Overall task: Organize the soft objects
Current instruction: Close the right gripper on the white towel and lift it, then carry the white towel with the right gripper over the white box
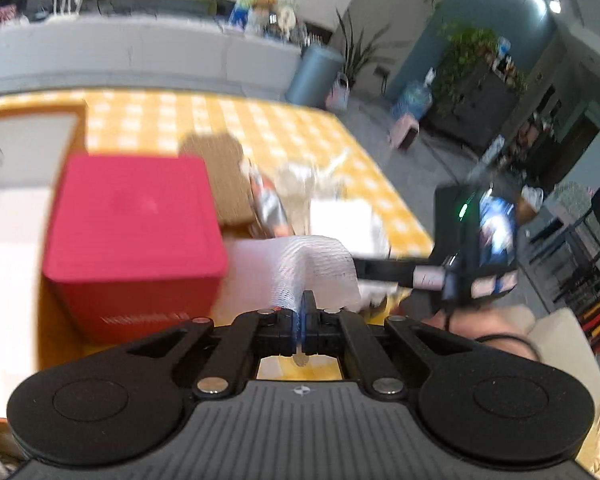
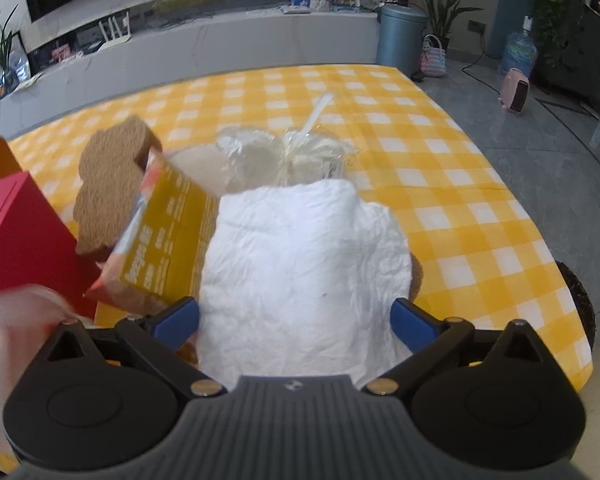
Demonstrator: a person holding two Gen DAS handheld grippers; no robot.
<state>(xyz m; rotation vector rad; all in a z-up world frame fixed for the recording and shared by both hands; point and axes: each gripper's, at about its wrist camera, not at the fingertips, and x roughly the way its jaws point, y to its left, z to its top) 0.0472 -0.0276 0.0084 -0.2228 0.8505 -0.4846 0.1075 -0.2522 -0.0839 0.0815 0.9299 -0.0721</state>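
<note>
The left gripper (image 1: 302, 312) has its jaws pinched tight on a piece of white gauze (image 1: 320, 272). The gauze is thin and soft, with a fine net weave, and it folds up in a hump just past the jaws. The left view is blurry.

Left of the gauze stands a red box (image 1: 134, 236). It is a smooth, hard cube with rounded corners. Behind the red box lies a flat brown pad (image 2: 108, 188) with a rough, grainy top and a wavy edge. A yellow carton (image 2: 168, 236) leans tilted on the pad, just right of the red box.

The right gripper (image 2: 296, 322) has its jaws wide apart, and they hold nothing. Its blue pads (image 2: 178, 320) sit on either side of a white cloth (image 2: 300, 272). The cloth is crumpled and full of wrinkles, and it lies flat on the desk (image 2: 460, 200) to the right of the carton. I cannot tell if the pads touch it.

Behind the cloth sits a clear, crinkly bag (image 2: 284, 156) of round white puffs, tied shut with a pale strip.

The desk wears a yellow and white checked cover.
</note>
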